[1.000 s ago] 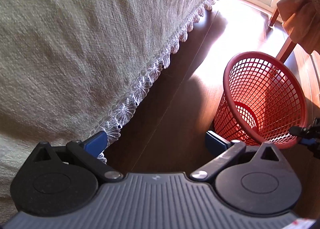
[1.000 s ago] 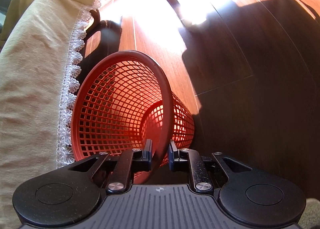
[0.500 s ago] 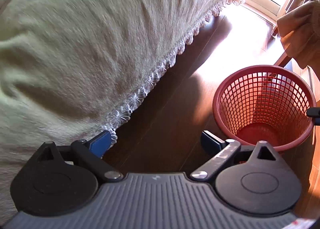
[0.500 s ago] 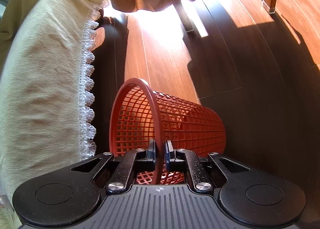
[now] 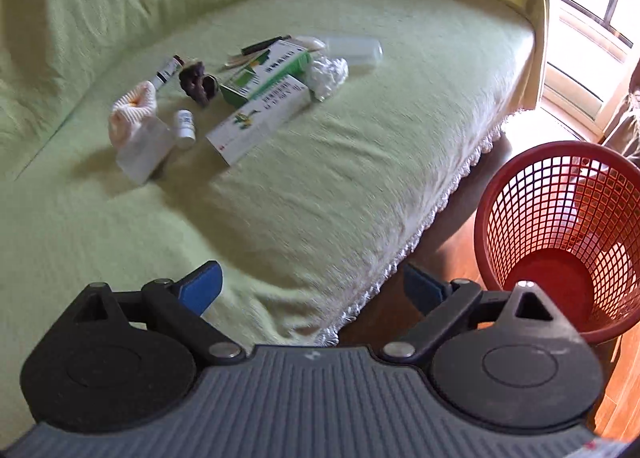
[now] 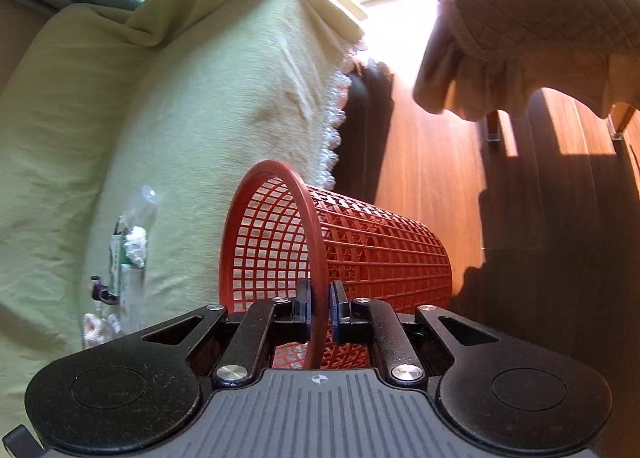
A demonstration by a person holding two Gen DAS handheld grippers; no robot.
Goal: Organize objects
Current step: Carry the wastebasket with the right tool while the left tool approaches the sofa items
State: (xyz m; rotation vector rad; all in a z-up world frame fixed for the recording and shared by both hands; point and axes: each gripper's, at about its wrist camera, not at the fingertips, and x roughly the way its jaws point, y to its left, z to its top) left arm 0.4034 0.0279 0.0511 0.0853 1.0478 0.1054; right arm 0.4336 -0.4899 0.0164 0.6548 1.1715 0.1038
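Observation:
A red mesh basket (image 5: pixel 560 234) stands beside the sofa; my right gripper (image 6: pixel 319 304) is shut on its rim (image 6: pixel 316 258). On the green sofa cover (image 5: pixel 360 146) lies a pile: two green-and-white boxes (image 5: pixel 260 114), a crumpled white wrapper (image 5: pixel 326 72), a clear plastic container (image 5: pixel 356 50), a small white bottle (image 5: pixel 185 128), a dark lump (image 5: pixel 196 82) and a white cloth bundle (image 5: pixel 134 126). My left gripper (image 5: pixel 310 288) is open and empty, over the sofa's lace edge. The pile also shows in the right wrist view (image 6: pixel 124 258).
Wooden floor (image 6: pixel 520 198) lies to the right of the sofa. A chair with a brown quilted cover (image 6: pixel 520 18) stands beyond the basket. A bright window (image 5: pixel 592 18) is at the sofa's far end.
My left gripper has risen and tilted up, so the sofa top and the pile came into view. My right gripper has closed on the basket rim and raised it alongside the sofa.

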